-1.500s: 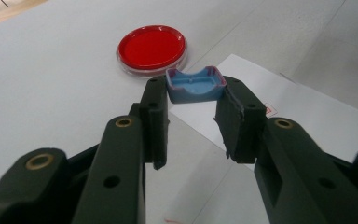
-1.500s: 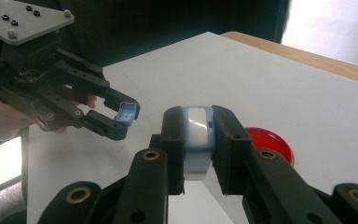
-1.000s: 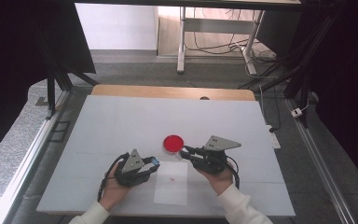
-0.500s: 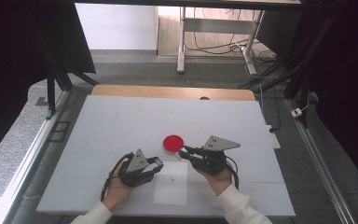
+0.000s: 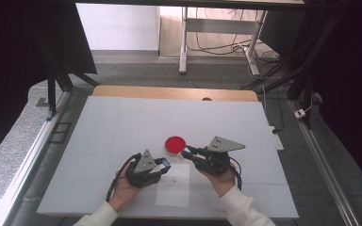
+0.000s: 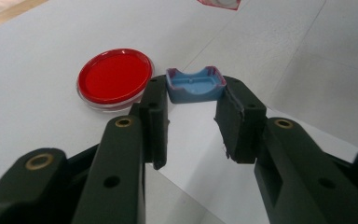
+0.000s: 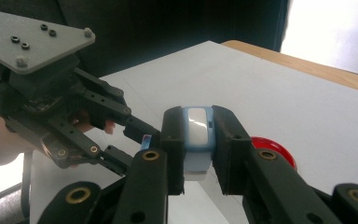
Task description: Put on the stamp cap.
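Jaws of my left hand-held gripper [image 6: 192, 122] are pinching a small blue cap [image 6: 196, 85] at their very tips; I see it in the left gripper view as a shallow blue piece with a pinkish rim, its hollow side turned toward the camera. In the high view the left hand-held gripper [image 5: 166, 163] points to the right, with the blue cap [image 5: 166, 163] at its tip. My right hand-held gripper [image 7: 196, 140] is closed on a light blue case [image 7: 197, 135], which stands upright between the two black jaws and has a pale glossy face toward the lens. In the high view the right hand-held gripper [image 5: 185, 152] points to the left, so the two tips are near each other above the bench [image 5: 122, 122], but I cannot tell if the cap and the case are touching. In the right gripper view the left hand-held gripper [image 7: 145, 140] comes in from the left and its tip sits just beside the case. A red round dish [image 5: 175, 143] lies flat on the bench just beyond both tips; in the left gripper view the dish [image 6: 115, 77] is just left of the cap. A white sheet of paper [image 5: 173, 187] lies on the bench under the tips, between my two hands.
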A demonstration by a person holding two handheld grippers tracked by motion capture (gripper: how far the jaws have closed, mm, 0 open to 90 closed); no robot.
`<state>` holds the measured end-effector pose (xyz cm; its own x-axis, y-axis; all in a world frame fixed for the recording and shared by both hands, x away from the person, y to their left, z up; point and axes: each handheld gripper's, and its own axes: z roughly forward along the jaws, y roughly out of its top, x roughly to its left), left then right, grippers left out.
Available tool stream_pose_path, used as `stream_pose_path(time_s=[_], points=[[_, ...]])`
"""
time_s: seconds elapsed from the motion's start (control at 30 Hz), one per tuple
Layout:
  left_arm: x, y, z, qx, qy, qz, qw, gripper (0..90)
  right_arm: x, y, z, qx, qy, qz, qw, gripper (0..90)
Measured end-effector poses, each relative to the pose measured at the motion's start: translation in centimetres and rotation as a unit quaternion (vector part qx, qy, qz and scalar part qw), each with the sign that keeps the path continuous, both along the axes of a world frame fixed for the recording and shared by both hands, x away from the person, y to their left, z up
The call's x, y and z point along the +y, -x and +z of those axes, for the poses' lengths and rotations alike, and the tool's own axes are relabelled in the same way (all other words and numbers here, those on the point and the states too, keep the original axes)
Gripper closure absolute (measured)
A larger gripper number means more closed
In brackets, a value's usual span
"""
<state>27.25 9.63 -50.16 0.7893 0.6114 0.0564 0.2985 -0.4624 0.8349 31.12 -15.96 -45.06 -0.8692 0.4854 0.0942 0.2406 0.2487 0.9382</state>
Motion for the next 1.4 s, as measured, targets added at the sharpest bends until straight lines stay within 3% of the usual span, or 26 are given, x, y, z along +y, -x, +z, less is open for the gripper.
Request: stream_pose_path(time_s=[1.03,1.4], points=[[-2.3,-1.1,-0.5,0.009,-0.008,-0.009,0.9999,63.8,0.6,0.2,-0.2,0.005,0.002,0.007,1.0,74.9],[-2.7,-1.1,-0.4,-0.003,-0.006,0.0,1.0,63.8,1.1,0.3,-0.5,0.012,0.0,0.011,0.9999,74.9]])
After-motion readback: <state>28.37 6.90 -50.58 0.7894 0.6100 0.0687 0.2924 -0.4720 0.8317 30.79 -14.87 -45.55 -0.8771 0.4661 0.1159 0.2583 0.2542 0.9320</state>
